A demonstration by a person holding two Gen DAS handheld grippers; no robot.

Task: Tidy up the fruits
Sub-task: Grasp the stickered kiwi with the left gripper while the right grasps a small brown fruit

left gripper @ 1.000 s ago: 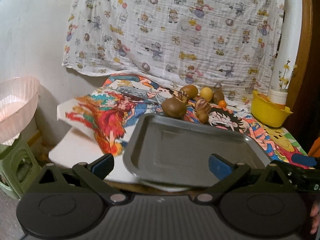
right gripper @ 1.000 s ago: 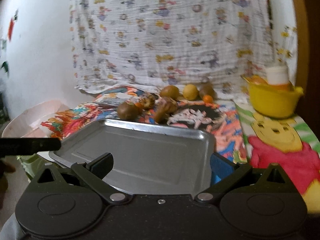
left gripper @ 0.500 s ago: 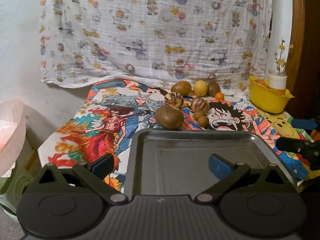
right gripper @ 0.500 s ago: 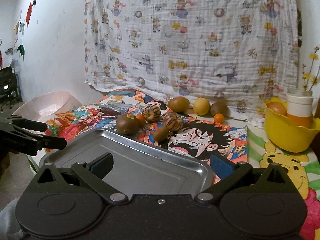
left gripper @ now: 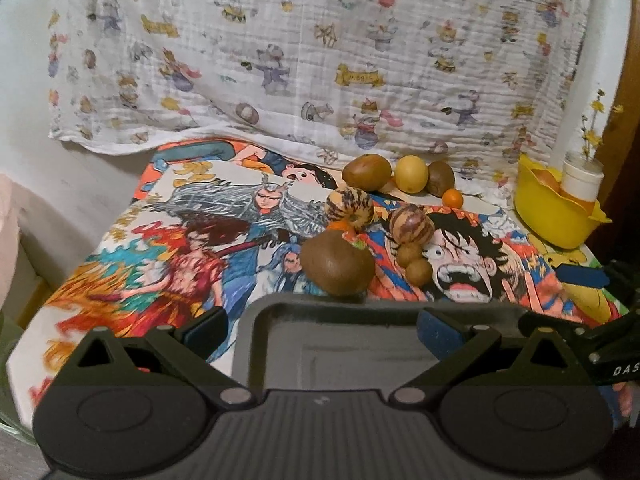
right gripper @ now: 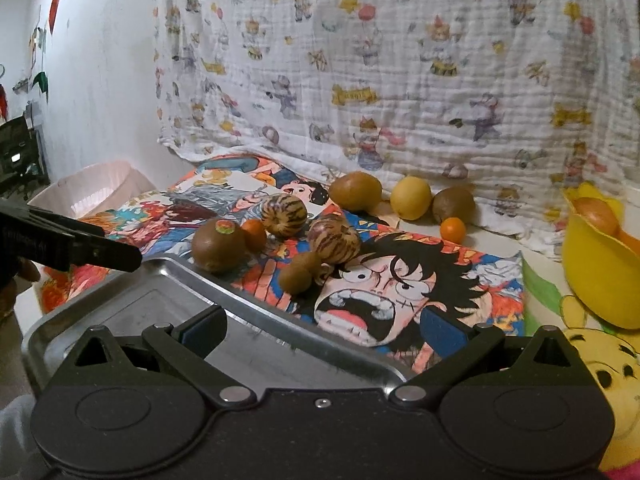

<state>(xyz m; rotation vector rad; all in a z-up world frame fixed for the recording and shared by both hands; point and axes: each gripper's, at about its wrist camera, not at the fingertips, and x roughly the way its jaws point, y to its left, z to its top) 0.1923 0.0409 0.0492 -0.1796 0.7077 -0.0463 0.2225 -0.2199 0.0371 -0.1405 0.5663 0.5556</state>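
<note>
Scattered fruits (right gripper: 218, 245) lie beyond the metal tray (right gripper: 256, 312).

Left hand-held gripper (left gripper: 322, 330): jaws spread wide, blue-padded fingertips (left gripper: 438, 330) well apart, nothing between them, pointing forward and level. Right hand-held gripper (right gripper: 324, 330): same, jaws wide apart, blue pads (right gripper: 442, 330) showing, nothing gripped. In the right wrist view the left hand-held gripper's dark finger comes in from the left edge. In the left wrist view the right hand-held gripper's blue-tipped finger comes in from the right edge, with a bit of the person's hand (left gripper: 624, 400) below it.
</note>
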